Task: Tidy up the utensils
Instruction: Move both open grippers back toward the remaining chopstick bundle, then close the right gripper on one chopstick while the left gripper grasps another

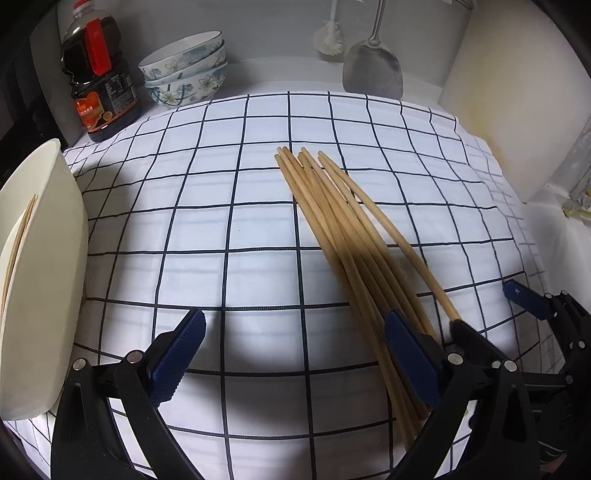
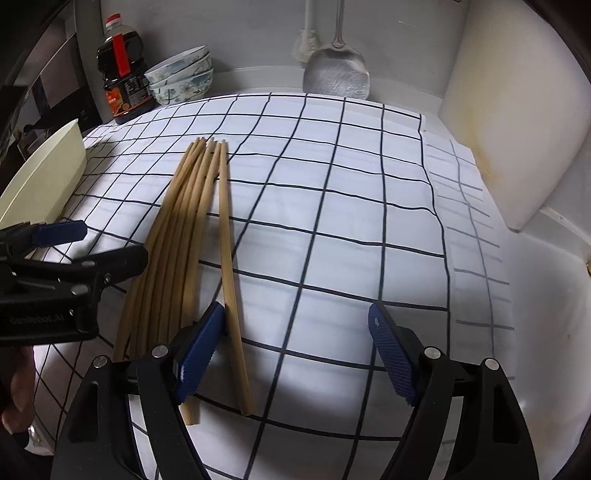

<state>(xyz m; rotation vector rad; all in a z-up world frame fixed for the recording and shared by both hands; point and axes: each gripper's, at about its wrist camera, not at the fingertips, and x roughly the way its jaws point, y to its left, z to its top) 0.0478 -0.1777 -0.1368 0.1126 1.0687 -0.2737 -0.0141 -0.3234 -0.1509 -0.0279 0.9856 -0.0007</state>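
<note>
Grey wall point(image 1: 280, 33), white counter point(image 2: 546, 332), checked cloth point(image 1: 229, 229)

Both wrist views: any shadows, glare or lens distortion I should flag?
Left wrist view: heavy fisheye bends the checked cloth grid; dark vignette at the corners; a gripper shadow falls across the chopsticks and cloth. Right wrist view: same barrel distortion and vignette; glare on the metal spatula; a soft shadow lies on the cloth between the right gripper fingers.

You are working at a home kitchen counter: stacked bowls point(image 1: 184, 68), a sauce bottle point(image 1: 98, 74), a hanging spatula point(image 1: 371, 70), a dish brush point(image 1: 328, 37), a checked cloth point(image 1: 221, 229).
</note>
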